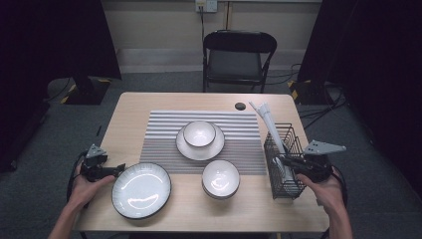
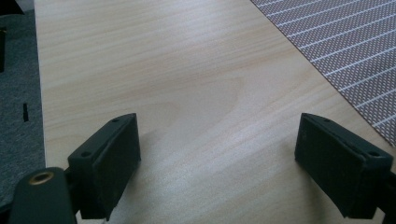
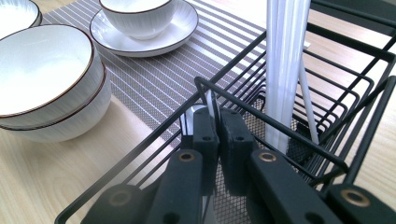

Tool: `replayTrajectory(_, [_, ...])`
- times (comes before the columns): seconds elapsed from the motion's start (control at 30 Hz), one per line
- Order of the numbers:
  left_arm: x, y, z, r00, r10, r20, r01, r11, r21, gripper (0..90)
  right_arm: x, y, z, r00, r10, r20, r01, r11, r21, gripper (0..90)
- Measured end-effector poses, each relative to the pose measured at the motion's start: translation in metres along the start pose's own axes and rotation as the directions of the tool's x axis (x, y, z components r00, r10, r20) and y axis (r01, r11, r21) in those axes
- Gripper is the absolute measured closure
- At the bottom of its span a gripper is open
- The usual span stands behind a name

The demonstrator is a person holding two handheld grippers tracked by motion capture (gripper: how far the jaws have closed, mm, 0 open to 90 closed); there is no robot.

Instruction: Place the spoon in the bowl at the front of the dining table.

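**Two grippers at a laid table, the right one clenched inside the wire basket**

Two black jaws of the right gripper (image 3: 218, 140) are pressed together inside the black wire basket (image 1: 284, 162) at the table's right side, seemingly pinching a thin white utensil (image 3: 211, 109), though its shape is hard to read there. White straws (image 1: 271, 130) stand in the basket, long axis leaning up and toward the far left. The left gripper (image 2: 219, 158) sits released, jaws wide apart over bare wood just left of the large plate (image 1: 141, 190). A striped mat (image 1: 164, 132) covers the pale wooden table (image 1: 129, 107), carrying a bowl on a saucer (image 1: 200, 134); stacked bowls (image 1: 220, 179) sit nearer. A folding chair (image 1: 238, 57) stands beyond, on grey carpet.
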State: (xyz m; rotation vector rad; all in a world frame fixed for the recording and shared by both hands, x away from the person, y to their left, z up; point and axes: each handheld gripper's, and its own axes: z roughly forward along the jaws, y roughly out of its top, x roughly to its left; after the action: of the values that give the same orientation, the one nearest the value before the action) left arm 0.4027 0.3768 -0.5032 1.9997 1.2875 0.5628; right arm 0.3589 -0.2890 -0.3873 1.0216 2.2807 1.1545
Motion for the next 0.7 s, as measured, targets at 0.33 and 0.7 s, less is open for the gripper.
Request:
replayTrajectory(0.33, [-0.0001, 0.0000, 0.0000, 1.0000, 0.000, 0.000, 0.000, 1.0000, 0.000, 13.8, 0.0024, -0.0045, -0.0023, 0.9996, -0.022, -0.019, 0.021, 0.999, -0.050, 86.6])
replayTrajectory(0.7, [0.0001, 0.0001, 0.0000, 1.0000, 0.001, 0.000, -0.001, 1.0000, 0.001, 13.8, 0.0015, -0.0067, -0.0029, 0.9994, -0.007, -0.033, 0.005, 0.997, -0.076, 86.4])
